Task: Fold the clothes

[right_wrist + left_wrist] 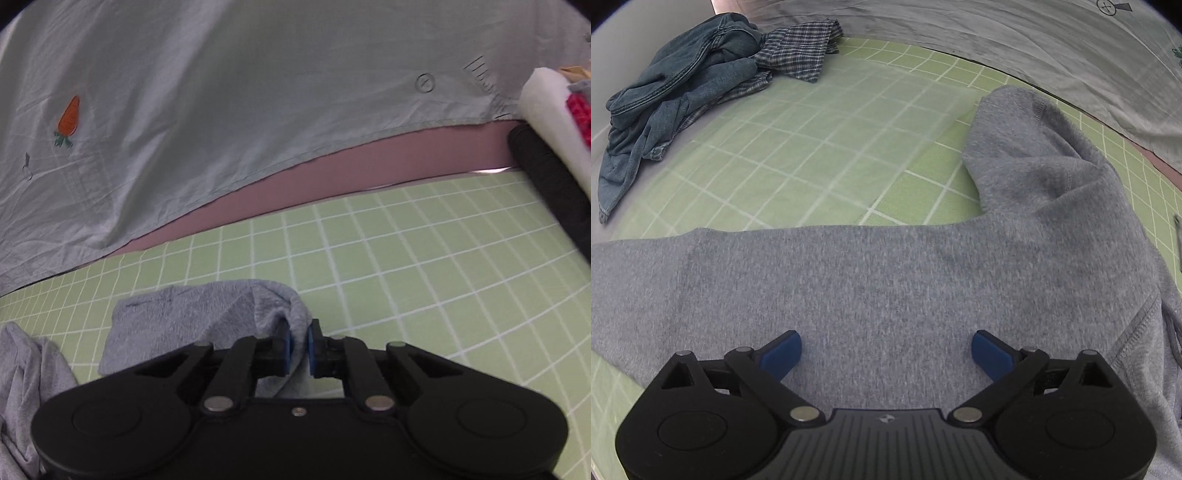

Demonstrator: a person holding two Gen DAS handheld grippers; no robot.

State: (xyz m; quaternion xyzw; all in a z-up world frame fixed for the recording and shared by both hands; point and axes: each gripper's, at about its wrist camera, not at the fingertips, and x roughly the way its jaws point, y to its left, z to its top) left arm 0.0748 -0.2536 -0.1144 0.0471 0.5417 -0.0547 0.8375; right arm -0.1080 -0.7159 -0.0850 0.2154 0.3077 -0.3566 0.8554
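One grey fleece sweatshirt [871,280] lies spread on the green gridded mat [820,155]. The left gripper [886,349] hovers over it, fingers spread wide. The right gripper [298,345] pinches its sleeve [207,310]. Two crumpled garments beyond: denim [676,96] and plaid [798,48].

Grey sweatshirt [871,280] spread flat across green grid mat [798,155]; one sleeve folded toward mat's far edge.

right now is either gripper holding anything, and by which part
The right gripper pinches a bunched fold at the end of the grey sweatshirt. The left gripper is open over it, holding nothing.
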